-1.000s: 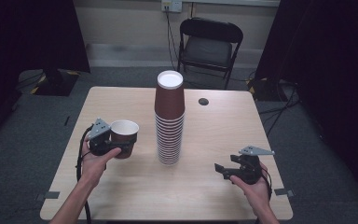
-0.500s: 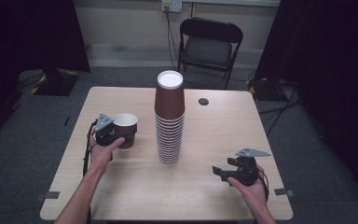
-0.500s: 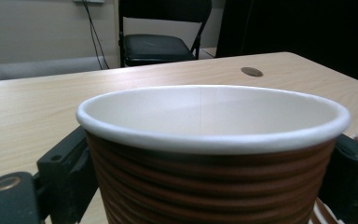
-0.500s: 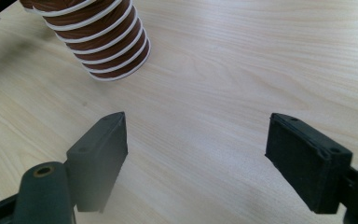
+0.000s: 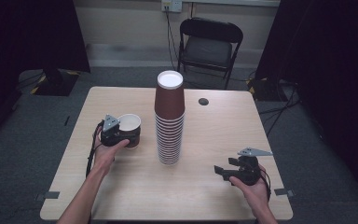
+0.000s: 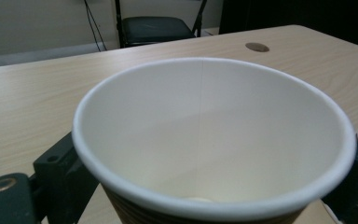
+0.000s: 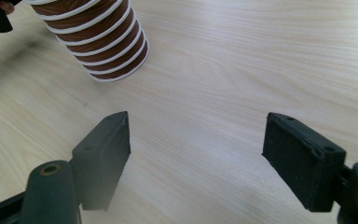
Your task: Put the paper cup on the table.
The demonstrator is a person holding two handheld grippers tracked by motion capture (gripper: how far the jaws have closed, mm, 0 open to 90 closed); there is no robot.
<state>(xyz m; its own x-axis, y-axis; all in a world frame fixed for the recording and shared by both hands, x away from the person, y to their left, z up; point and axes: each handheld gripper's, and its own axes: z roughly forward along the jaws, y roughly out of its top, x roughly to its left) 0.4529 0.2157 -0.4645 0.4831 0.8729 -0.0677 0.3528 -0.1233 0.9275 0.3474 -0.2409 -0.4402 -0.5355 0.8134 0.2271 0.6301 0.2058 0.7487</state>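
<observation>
A brown paper cup point(image 5: 129, 128) with a white inside point(image 6: 205, 140) stands upright at the table's left. My left gripper point(image 5: 127, 138) is shut on it, one black jaw against each side of its wall; its jaws have just been opening a little, with the cup still between them. A tall stack of brown paper cups point(image 5: 170, 121) rises at the table's middle, and its lower rims point(image 7: 100, 42) show ahead of my right gripper. That right gripper point(image 5: 221, 171) rests low at the front right, open point(image 7: 196, 154); its jaws have just been closing slightly with nothing between them.
The light wooden table point(image 5: 223, 126) has a small dark disc point(image 5: 203, 101) set into its far side, right of the stack. A black folding chair point(image 5: 209, 46) stands behind the table. Dark curtains hang on both sides.
My left gripper has lowered the cup and shifted it away from the front edge, down to the table top. The right gripper has stayed in place.
</observation>
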